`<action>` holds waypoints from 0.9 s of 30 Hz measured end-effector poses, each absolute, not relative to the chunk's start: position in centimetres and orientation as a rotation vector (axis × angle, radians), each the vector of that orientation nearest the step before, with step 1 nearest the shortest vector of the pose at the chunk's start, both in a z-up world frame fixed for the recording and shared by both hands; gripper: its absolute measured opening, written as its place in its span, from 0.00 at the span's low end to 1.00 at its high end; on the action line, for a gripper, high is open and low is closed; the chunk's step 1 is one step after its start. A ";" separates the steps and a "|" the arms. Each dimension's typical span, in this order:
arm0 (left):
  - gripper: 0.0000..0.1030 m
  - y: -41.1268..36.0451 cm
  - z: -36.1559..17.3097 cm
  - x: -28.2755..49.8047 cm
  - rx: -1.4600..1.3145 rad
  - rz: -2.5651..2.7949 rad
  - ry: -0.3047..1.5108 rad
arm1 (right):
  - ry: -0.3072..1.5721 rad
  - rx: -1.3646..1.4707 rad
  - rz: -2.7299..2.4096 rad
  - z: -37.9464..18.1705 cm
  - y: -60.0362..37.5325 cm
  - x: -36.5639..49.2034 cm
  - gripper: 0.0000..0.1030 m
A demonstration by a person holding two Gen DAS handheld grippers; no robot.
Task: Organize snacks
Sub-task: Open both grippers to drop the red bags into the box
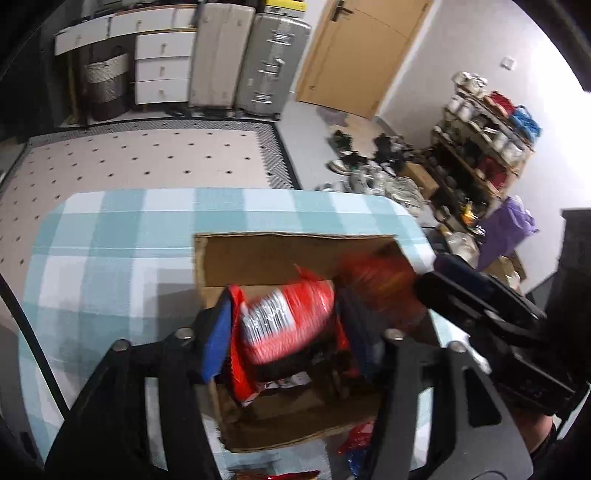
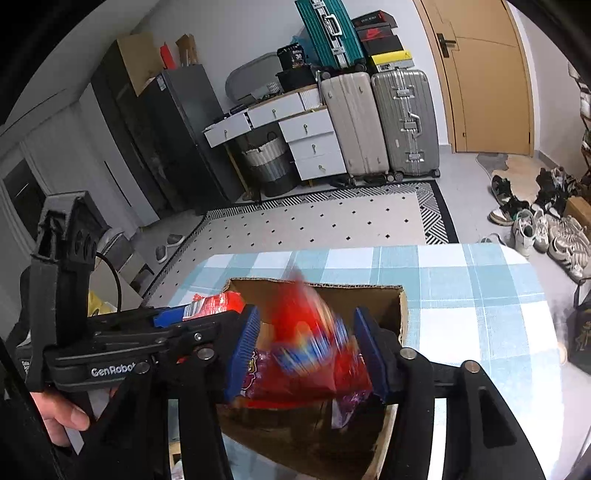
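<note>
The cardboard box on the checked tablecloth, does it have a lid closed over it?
No, the cardboard box stands open at the top, with red snack bags showing above its opening.

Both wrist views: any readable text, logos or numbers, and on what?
"GenRobot", final letters cut off: on the left gripper body, seen in the right wrist view.
Red snack bag in the left gripper: white print, blurred.
Red bag between the right gripper fingers: blurred.
Shoe boxes on the suitcases: too small.
</note>
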State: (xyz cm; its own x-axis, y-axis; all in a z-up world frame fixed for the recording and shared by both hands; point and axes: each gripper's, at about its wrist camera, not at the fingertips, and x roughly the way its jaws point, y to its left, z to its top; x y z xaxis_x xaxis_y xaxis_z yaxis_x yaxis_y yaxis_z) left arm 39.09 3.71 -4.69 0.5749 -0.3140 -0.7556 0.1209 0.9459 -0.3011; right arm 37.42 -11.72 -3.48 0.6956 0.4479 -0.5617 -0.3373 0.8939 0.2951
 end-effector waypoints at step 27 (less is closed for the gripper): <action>0.87 6.8 3.9 22.7 -0.201 -0.180 0.726 | 0.453 0.177 0.429 3.3 -16.7 19.6 0.98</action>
